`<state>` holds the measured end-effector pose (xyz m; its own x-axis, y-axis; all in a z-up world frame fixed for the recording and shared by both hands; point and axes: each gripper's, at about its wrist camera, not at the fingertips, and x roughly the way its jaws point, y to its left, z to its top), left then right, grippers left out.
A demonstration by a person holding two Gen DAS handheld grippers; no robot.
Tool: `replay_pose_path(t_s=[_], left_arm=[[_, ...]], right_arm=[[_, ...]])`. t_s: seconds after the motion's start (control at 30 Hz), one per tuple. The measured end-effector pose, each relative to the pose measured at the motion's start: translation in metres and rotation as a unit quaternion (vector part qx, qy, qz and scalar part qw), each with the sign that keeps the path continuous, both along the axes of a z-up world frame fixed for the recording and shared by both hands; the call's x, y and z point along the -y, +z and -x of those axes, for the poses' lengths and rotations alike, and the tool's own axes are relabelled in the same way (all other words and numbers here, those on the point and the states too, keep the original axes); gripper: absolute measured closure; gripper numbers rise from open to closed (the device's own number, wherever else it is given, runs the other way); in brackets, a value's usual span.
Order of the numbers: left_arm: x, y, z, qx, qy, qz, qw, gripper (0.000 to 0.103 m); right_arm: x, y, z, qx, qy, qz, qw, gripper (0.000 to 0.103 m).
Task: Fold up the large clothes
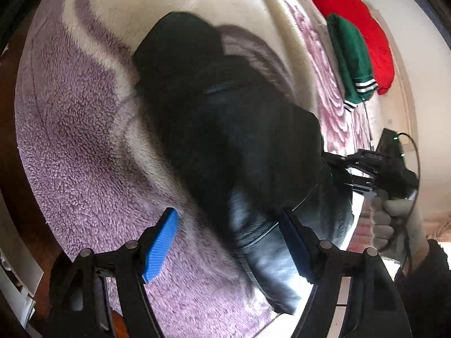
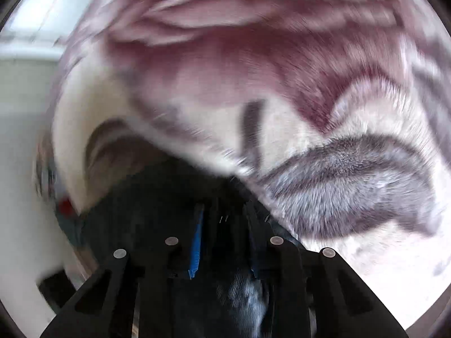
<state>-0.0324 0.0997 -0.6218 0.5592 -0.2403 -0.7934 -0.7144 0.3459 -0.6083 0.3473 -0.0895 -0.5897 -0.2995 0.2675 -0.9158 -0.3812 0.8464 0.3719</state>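
Observation:
A large black garment (image 1: 225, 129) lies bunched on a fleecy purple and cream blanket (image 1: 79, 146). My left gripper (image 1: 228, 242) is open, its blue pads (image 1: 160, 248) spread wide, with a shiny black part of the garment lying between the jaws. In the left wrist view the right gripper (image 1: 338, 163) sits at the garment's right edge, held by a gloved hand (image 1: 394, 225). In the right wrist view my right gripper (image 2: 225, 222) has its jaws close together with black fabric (image 2: 242, 290) pinched between them, above the blanket (image 2: 310, 84). That view is motion-blurred.
A folded green garment with striped cuffs (image 1: 349, 56) and a folded red garment (image 1: 360, 22) lie at the far right of the blanket. A pale wall (image 1: 422, 112) runs behind them. The blanket's edge drops off at the lower right.

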Motion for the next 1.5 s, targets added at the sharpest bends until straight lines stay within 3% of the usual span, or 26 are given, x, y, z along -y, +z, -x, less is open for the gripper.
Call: replay_pose_path(t_s=[0.1,0.2,0.23,0.3,0.33,0.4,0.47,0.6,0.63,0.7,0.8,0.9,0.93,1.03,1.17,1.27,1.3,1.37,1.4,1.47,1.5], left_arm=[[-0.003,-0.004,0.001,0.011,0.026,0.025,0.9993,0.031],[-0.005,-0.001,0.004,0.031,0.042,0.034,0.9980,0.031],[-0.005,0.000,0.003,0.036,0.044,0.036,0.9978,0.031],[-0.008,-0.001,0.001,0.042,0.048,0.035,0.9973,0.031],[-0.010,-0.002,-0.002,0.042,0.051,0.032,0.9973,0.032],[-0.012,-0.003,-0.008,0.041,0.061,0.020,0.9971,0.037],[-0.017,-0.001,-0.013,0.024,0.074,-0.001,0.9969,0.071],[-0.024,0.000,-0.007,0.051,0.100,-0.004,0.9937,0.081],[-0.026,-0.002,-0.009,0.055,0.101,0.002,0.9934,0.081],[-0.030,-0.015,-0.019,0.045,0.096,0.017,0.9942,0.081],[-0.040,-0.025,-0.024,0.032,0.095,0.051,0.9937,0.078],[-0.045,-0.013,-0.015,0.045,0.089,0.061,0.9931,0.064],[-0.045,-0.008,-0.009,0.046,0.097,0.058,0.9925,0.052],[-0.043,-0.001,0.008,0.056,0.123,0.062,0.9889,0.050],[-0.037,0.008,0.014,0.062,0.138,0.057,0.9868,0.050],[-0.030,0.005,0.005,0.053,0.125,0.050,0.9896,0.050],[-0.027,0.002,-0.002,0.047,0.119,0.051,0.9904,0.050],[-0.025,-0.003,-0.011,0.039,0.107,0.049,0.9922,0.050],[-0.025,-0.005,-0.020,0.037,0.103,0.047,0.9929,0.050],[-0.025,-0.006,-0.032,0.039,0.094,0.043,0.9939,0.050],[-0.026,-0.006,-0.036,0.036,0.092,0.041,0.9943,0.050]], right_arm=[[-0.004,0.006,0.003,0.010,0.015,0.002,1.000,0.072],[0.014,0.038,0.002,-0.035,-0.001,-0.041,0.999,0.064],[0.024,0.053,0.001,-0.039,-0.001,-0.063,0.997,0.058],[0.033,0.066,0.003,-0.028,0.015,-0.071,0.997,0.035],[0.036,0.068,0.008,-0.031,0.031,-0.066,0.997,0.034],[0.034,0.061,0.018,-0.048,0.060,-0.062,0.995,0.038],[0.024,0.056,0.031,-0.019,0.093,-0.043,0.995,0.063],[0.020,0.073,0.028,0.044,0.046,-0.055,0.996,0.074],[0.025,0.067,0.025,0.056,0.023,-0.051,0.997,0.074],[0.039,0.046,0.016,0.024,-0.032,-0.044,0.998,0.074],[0.042,0.037,0.013,0.003,-0.033,-0.065,0.997,0.070],[0.053,0.062,0.008,-0.043,-0.017,-0.087,0.995,0.056],[0.059,0.075,0.007,-0.044,-0.007,-0.093,0.995,0.054],[0.080,0.098,0.004,-0.030,0.010,-0.086,0.996,0.042],[0.098,0.103,0.015,-0.043,0.007,-0.082,0.996,0.042],[0.086,0.091,0.028,-0.041,0.031,-0.088,0.995,0.043],[0.080,0.089,0.032,-0.011,0.049,-0.081,0.995,0.057],[0.068,0.082,0.037,0.051,0.070,-0.054,0.995,0.070],[0.072,0.074,0.033,0.044,0.039,-0.042,0.997,0.070],[0.093,0.053,0.017,-0.015,-0.077,-0.040,0.996,0.070],[0.095,0.053,0.016,-0.023,-0.086,-0.048,0.995,0.069]])
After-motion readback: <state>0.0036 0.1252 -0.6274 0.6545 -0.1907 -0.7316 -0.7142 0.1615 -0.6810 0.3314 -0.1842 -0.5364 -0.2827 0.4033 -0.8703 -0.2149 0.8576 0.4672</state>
